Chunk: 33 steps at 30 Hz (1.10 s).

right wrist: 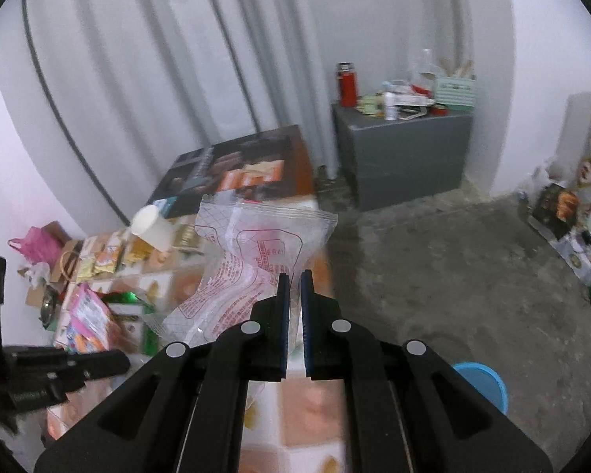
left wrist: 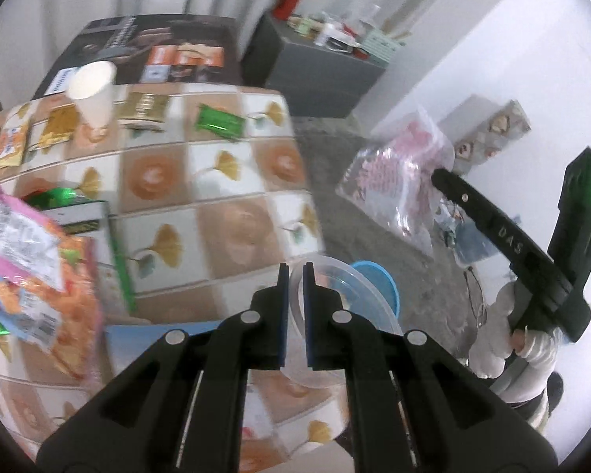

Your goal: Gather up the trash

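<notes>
One limp, featherweight plastic bag (right wrist: 256,252), slippery, pinched at its edge by right gripper (right wrist: 294,276). Left gripper (left wrist: 294,268) pressed together, apparently empty. Best held near the seam.

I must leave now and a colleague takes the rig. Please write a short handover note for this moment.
Right claw: shut on the clear printed plastic bag, held up over the table.
Left claw: shut on the rim of a clear plastic container.
Done: bag and container picked up.
Left: paper cup, green packet, pink snack bag and small wrappers are on the table.
</notes>
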Available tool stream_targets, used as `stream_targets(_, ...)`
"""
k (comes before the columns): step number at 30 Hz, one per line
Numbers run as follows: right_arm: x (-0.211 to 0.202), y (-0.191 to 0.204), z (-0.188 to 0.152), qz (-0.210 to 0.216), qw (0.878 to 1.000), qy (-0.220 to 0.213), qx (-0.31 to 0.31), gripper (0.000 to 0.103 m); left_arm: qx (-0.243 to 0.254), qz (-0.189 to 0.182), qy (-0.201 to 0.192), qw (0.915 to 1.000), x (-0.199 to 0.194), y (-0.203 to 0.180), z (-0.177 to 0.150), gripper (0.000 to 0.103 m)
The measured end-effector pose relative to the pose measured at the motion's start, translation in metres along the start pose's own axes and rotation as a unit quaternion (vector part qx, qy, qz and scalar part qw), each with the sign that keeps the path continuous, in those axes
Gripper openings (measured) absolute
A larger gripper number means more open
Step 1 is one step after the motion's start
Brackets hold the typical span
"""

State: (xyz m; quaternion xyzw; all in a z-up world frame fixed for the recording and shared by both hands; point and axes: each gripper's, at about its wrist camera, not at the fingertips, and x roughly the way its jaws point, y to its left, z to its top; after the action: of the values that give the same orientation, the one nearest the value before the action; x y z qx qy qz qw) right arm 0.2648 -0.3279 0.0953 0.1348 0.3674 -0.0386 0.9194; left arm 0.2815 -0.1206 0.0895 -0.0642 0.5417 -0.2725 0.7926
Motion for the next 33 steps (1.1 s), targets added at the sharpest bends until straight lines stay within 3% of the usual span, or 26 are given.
stream_targets(6, -0.020, -0.078, -0.044, -0.058, 0.998, 0.015, 0.026, 0.006, 0.041, -0.025, 0.013, 0.9988, 0.039, -0.058, -0.019, 0.005)
stream_targets(13, -0.020, -0.176, -0.103, -0.119, 0.988, 0.054, 0.084, 0.006, 0.078, -0.041, 0.065, 0.9940, 0.122, -0.128, -0.042, 0.005)
stream_targets(21, 0.005, -0.260, -0.168, -0.171, 0.969, 0.119, 0.131, 0.006, 0.101, -0.038, 0.132, 0.9855, 0.226, -0.187, -0.069, 0.005)
stream_targets(29, 0.054, -0.311, -0.205, -0.198, 0.952, 0.174, 0.156, 0.008, 0.089, -0.029, 0.176, 0.9799, 0.313, -0.207, -0.085, 0.005)
stream_targets(32, 0.074, -0.322, -0.213, -0.211, 0.946, 0.187, 0.159, 0.015, 0.073, -0.037, 0.182, 0.9798, 0.344, -0.205, -0.085, 0.006)
stream_targets(33, 0.081, -0.327, -0.215, -0.213, 0.945, 0.190, 0.161, 0.019, 0.068, -0.041, 0.183, 0.9799, 0.349, -0.205, -0.085, 0.011)
